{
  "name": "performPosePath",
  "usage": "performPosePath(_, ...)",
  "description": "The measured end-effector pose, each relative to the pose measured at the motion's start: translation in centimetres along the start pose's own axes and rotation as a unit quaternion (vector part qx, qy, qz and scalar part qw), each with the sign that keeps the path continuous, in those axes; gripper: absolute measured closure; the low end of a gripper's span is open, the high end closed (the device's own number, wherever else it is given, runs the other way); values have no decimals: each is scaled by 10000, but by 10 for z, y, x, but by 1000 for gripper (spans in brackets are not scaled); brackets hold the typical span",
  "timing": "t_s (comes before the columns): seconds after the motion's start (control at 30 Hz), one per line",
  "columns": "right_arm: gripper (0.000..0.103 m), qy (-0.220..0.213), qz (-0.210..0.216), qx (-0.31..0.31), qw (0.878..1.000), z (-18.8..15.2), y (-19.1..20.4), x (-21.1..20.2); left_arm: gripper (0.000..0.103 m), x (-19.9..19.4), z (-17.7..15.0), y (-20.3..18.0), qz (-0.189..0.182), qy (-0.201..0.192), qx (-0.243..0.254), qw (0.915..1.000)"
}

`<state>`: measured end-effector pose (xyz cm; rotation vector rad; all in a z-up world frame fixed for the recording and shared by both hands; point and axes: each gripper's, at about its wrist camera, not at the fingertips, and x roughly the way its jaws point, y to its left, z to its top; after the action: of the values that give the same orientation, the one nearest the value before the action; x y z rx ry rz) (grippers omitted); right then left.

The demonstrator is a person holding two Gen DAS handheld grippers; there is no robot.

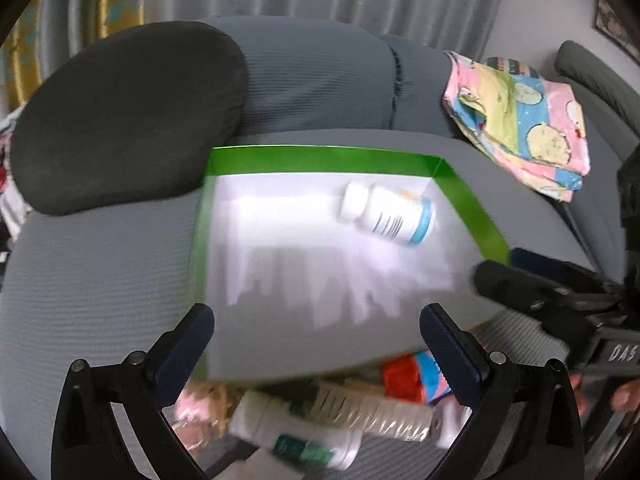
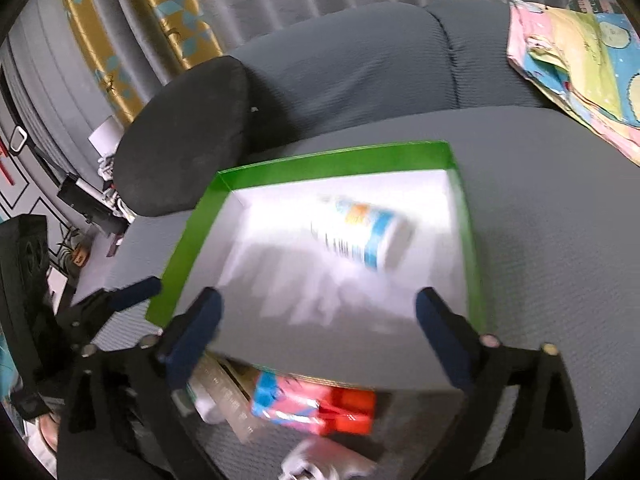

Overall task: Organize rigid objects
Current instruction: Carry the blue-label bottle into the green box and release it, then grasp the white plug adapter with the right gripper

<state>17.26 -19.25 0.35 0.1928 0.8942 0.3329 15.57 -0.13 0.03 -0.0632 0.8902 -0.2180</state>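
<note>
Green-rimmed tray (image 2: 188,248) sits on soft sofa (image 2: 540,240); both tools (image 1: 316,336) (image 2: 318,320) open, empty; bottle (image 2: 360,236) may roll; tray may tip.

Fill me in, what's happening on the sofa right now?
A person is sorting small items into a green-rimmed box on the grey sofa. One white pill bottle already lies on its side inside. The left gripper and right gripper hover over the box's near edge, jaws wide open and empty. More bottles and a red and blue pack wait outside, just in front of the box.
</note>
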Motion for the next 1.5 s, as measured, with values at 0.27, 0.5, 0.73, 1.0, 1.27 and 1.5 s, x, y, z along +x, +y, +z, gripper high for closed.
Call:
performPosePath(0.27, 1, -196, -760, -304, 9965, -20, 1, -35, 1, -25, -28, -2, 259, -42, 72, 9996)
performPosePath(0.5, 1, -556, -992, -570, 9919, -40, 13, -75, 1, -45, -55, -22, 259, -65, 344, 9991)
performPosePath(0.73, 1, -633, -967, -665, 9911, -52, 18, -94, 1, -53, -75, -44, 95, -60, 467, 9988)
performPosePath(1.0, 1, -516, -936, -696, 9918, -69, 19, -98, 1, -51, -87, -61, -20, 23, 482, 9988)
performPosePath(1.27, 1, -304, -854, -628, 9939, -79, 11, -89, 1, -39, -94, -78, -213, 176, 542, 9981)
performPosePath(1.5, 1, -48, -769, -609, 9952, -84, 4, -72, 1, -23, -99, -82, -387, 337, 484, 9975)
